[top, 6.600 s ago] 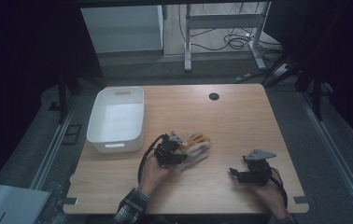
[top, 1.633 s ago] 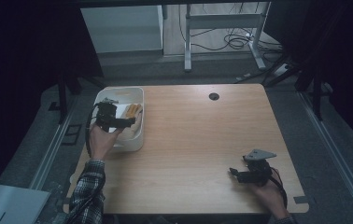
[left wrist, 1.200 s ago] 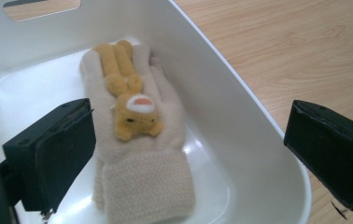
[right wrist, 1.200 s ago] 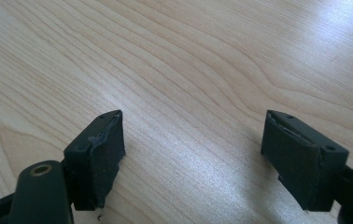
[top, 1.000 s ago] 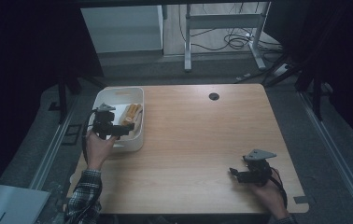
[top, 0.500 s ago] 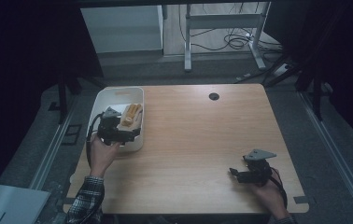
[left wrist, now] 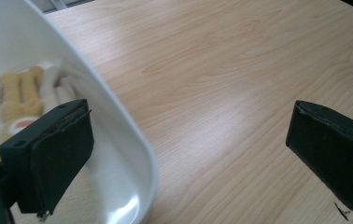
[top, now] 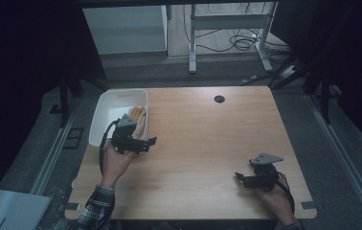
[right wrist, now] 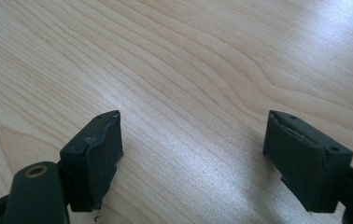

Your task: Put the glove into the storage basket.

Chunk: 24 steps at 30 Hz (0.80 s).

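High view: looking forward and down from above the person's side, taking in the whole table [top: 208, 143] from well off.
Left gripper view: riding close behind its own jaws, which are standing wide apart; the white bin [left wrist: 132, 154] rim is passing just inside the left jaw, bare wood is lying between and beyond.
Right gripper view: sitting very near the tabletop, looking along its parted jaws at wood grain between them.
Shared: the high and left gripper views are both showing the bin [top: 103, 122] and the tabletop beside it.
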Each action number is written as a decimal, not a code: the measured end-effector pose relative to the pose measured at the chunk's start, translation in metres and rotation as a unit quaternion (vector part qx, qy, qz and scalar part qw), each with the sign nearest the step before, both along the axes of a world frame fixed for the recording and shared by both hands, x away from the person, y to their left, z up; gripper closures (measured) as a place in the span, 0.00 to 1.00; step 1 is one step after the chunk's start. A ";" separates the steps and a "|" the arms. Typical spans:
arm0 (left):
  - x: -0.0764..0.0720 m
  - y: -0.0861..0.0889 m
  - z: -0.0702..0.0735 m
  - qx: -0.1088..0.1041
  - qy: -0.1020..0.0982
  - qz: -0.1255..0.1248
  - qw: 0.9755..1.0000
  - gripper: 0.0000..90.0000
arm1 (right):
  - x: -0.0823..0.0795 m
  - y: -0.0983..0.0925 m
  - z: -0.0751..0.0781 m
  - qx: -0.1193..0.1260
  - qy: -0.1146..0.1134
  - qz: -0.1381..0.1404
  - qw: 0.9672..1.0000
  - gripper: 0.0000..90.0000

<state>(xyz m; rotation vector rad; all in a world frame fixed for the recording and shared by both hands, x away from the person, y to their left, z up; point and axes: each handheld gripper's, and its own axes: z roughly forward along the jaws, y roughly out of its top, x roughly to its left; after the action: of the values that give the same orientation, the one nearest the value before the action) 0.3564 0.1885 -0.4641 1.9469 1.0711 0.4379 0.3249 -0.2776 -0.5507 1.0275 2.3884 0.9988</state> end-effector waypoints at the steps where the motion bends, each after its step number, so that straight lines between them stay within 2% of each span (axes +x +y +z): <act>1: -0.001 -0.003 0.000 -0.001 -0.001 -0.004 1.000 0.01 | 0.000 0.000 0.000 0.000 0.000 0.000 1.000 0.22; 9: -0.012 -0.027 -0.003 -0.005 -0.009 -0.036 0.999 0.01 | 0.000 0.000 0.000 -0.001 0.000 0.001 1.000 0.22; 13: -0.018 -0.039 -0.009 -0.008 -0.011 -0.052 0.999 0.01 | 0.000 0.000 0.000 0.000 0.000 0.000 1.000 0.22; 18: -0.026 -0.051 -0.023 0.001 -0.012 -0.067 0.998 0.01 | 0.000 0.000 0.000 0.000 0.000 0.000 1.000 0.22; 24: -0.035 -0.059 -0.046 0.008 0.000 -0.080 0.997 0.01 | 0.000 0.000 0.000 0.000 0.000 0.001 1.000 0.22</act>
<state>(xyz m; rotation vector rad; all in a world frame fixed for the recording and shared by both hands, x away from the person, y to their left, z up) 0.3212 0.1291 -0.5097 2.0291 0.9062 0.3589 0.3250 -0.2775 -0.5507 1.0251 2.3898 0.9983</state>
